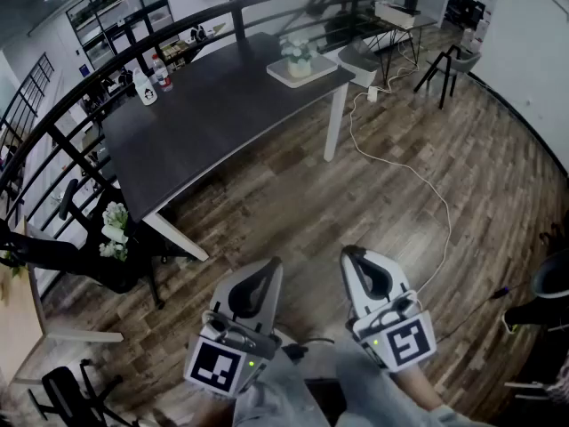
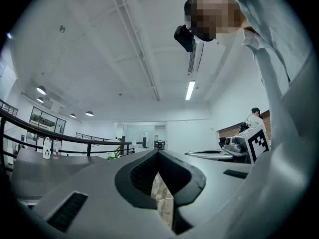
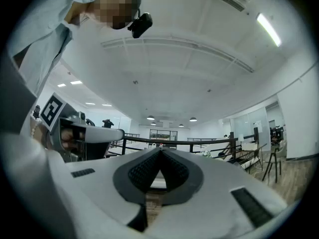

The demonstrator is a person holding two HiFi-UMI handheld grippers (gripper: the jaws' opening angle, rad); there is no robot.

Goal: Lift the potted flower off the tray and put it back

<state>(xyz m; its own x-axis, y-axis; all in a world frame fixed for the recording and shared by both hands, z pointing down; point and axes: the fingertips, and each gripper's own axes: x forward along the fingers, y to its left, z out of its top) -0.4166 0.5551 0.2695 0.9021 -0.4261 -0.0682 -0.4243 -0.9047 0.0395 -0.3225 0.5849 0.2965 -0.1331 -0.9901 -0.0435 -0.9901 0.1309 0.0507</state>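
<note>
L gripper (image 1: 270,267), R gripper (image 1: 354,256): ribbed jaws together, empty; potted flower (image 1: 300,57) on flat white tray (image 1: 280,75).

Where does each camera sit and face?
Head view: on the person's head, steeply down at the table, potted flower on its tray; left gripper, right gripper and sleeves low.
Left gripper view: on that gripper, level along its shut jaws toward the railing; sleeve at right.
Right gripper view: on that gripper, level along its shut jaws; sleeve at left.
Shared: each gripper view catches the other gripper.
</note>
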